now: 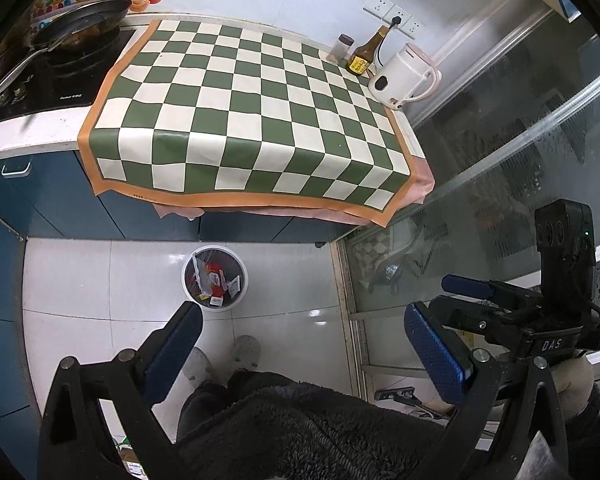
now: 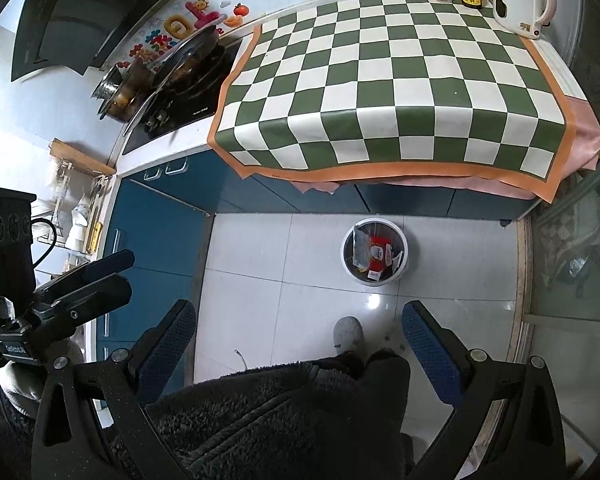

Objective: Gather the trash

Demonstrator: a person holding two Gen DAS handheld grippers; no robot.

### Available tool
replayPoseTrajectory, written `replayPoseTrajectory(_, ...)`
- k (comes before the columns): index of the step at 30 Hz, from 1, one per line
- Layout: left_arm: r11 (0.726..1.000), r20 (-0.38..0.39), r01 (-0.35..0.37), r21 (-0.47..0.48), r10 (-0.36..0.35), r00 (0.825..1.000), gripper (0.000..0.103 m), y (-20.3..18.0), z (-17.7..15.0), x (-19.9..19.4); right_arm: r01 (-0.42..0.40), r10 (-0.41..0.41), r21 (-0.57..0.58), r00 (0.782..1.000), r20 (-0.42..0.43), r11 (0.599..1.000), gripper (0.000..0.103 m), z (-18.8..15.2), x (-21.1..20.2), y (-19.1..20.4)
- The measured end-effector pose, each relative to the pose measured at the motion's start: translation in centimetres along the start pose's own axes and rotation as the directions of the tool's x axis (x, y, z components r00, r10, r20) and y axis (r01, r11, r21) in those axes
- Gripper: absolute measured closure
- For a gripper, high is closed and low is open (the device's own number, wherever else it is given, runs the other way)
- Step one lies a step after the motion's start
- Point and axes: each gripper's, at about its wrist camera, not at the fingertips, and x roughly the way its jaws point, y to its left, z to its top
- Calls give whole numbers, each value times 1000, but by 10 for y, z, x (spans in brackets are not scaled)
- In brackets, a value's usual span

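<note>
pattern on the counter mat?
Green and cream checkerboard with an orange border on the mat; clearest in the right wrist view.

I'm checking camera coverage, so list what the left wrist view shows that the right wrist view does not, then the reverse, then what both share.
Only the left wrist view shows the wall sockets with a plug in one, and the right gripper beside the glass door.

Only the right wrist view shows the range hood, the pot behind the pan, the wall rack and the left gripper.

Both show the checkered cloth, kettle, sauce bottle, jar, pan and the trash bin holding wrappers.
</note>
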Motion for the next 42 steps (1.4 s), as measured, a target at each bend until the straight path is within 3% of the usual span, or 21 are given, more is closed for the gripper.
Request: replayPoseTrajectory(42,1000,23,8,-2,-8,1000,0,-5,-8,-8,2,-2,10,1000,28,1000,0,-8,-14,0)
